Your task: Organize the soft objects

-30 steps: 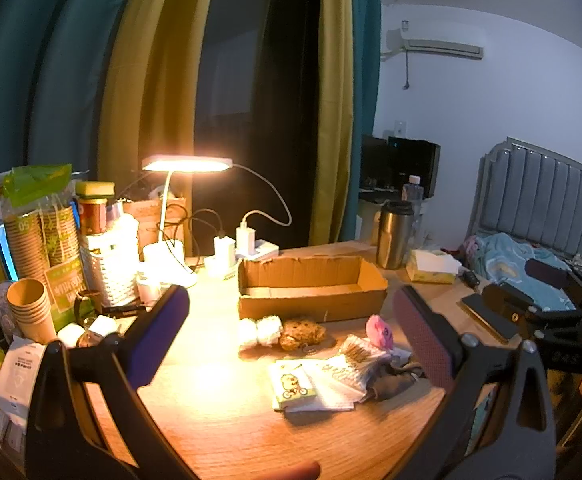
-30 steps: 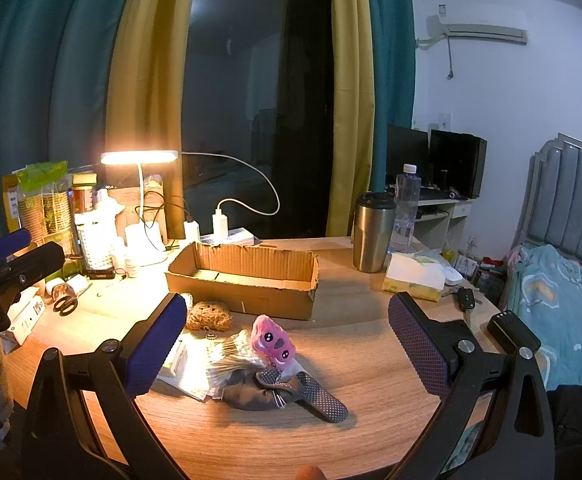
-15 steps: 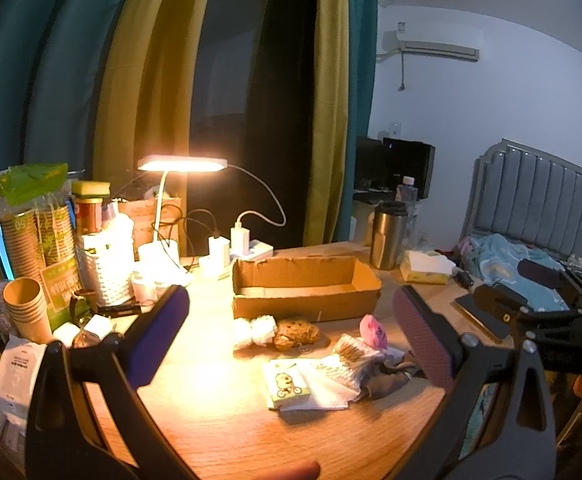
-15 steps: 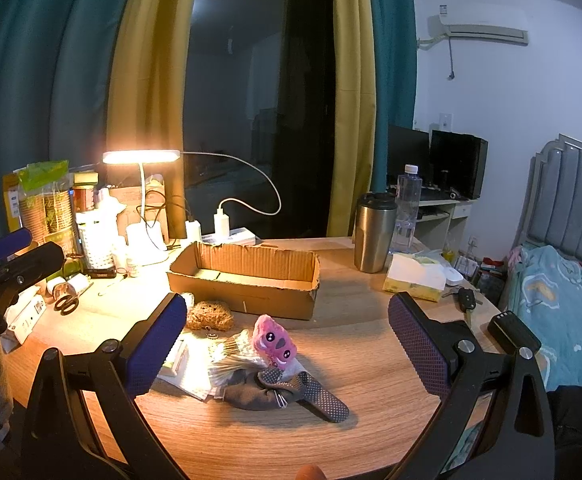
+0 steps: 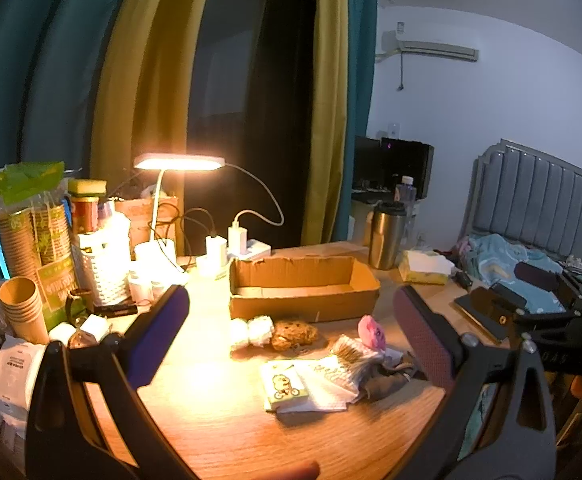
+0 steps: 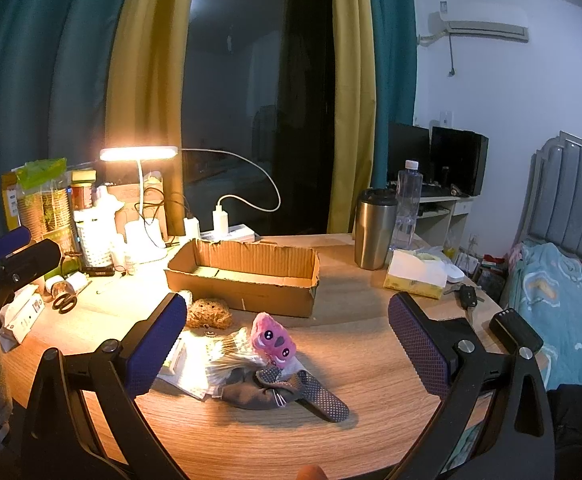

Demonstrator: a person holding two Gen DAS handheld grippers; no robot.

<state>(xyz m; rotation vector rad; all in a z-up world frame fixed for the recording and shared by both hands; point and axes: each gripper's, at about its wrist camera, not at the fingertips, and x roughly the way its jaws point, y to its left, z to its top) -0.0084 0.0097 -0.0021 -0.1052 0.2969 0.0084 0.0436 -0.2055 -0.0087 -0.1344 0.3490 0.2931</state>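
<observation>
An open cardboard box sits mid-table. In front of it lie soft things: a white sock bundle, a brown plush, a pink plush, a packet of tissues, a bag of cotton swabs and a dark grey sock with dotted sole. My left gripper is open and empty, above the table short of the pile. My right gripper is open and empty, facing the pile from the other side.
A lit desk lamp, paper cups, a white basket and packets crowd the left. A steel tumbler, water bottle, tissue box and keys stand right. A bed lies beyond the table edge.
The left wrist view has drifted slightly, the table things sliding a little left. The right view is nearly still. Both grippers stay open and empty.
</observation>
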